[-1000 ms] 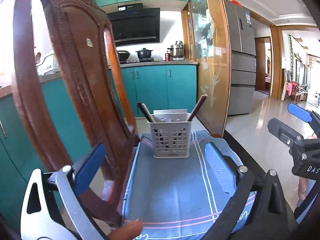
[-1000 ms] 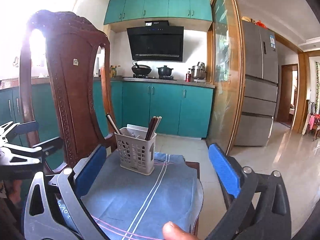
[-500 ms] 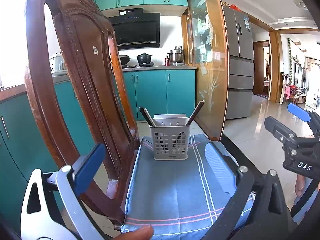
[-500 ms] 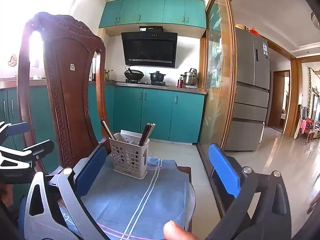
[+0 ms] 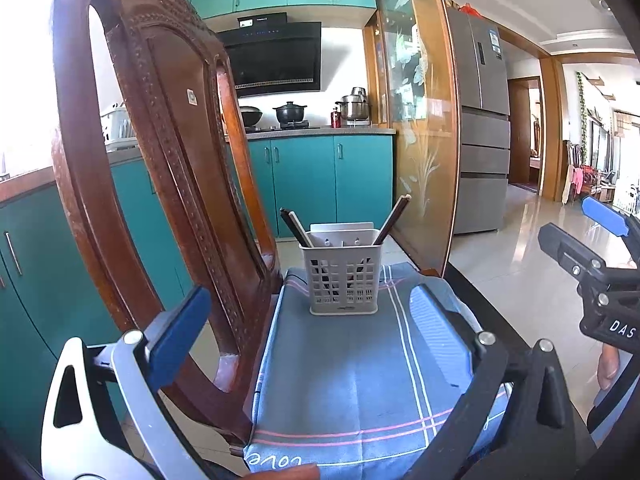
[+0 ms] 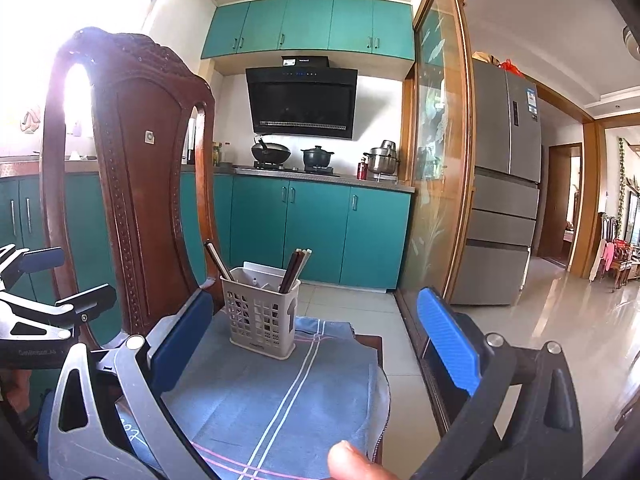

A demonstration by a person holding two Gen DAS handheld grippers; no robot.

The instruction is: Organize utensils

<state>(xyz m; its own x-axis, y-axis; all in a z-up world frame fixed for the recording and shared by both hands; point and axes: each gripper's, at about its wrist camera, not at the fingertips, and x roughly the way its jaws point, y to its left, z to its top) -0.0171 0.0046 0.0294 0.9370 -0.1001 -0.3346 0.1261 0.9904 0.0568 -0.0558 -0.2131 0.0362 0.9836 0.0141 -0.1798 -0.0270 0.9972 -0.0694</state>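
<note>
A grey slotted utensil holder [image 5: 343, 276] stands at the far end of a blue striped cloth [image 5: 360, 384] on a small wooden table. Dark chopsticks [image 5: 392, 219] lean out of its right side and another pair [image 5: 295, 227] out of its left. The holder also shows in the right wrist view [image 6: 261, 312], with chopsticks [image 6: 294, 270] in it. My left gripper [image 5: 312, 336] is open and empty, well short of the holder. My right gripper [image 6: 316, 340] is open and empty, also short of it. Each gripper shows at the edge of the other's view.
A carved wooden chair back [image 5: 160, 184] stands close on the left of the table. A glass-panelled wooden partition [image 5: 416, 128] rises at the right behind the table. Teal cabinets [image 6: 320, 232], a stove with pots and a grey fridge [image 6: 504, 184] lie beyond.
Both grippers have drawn back and risen a little, so the holder looks smaller and farther. Both stay open and empty.
</note>
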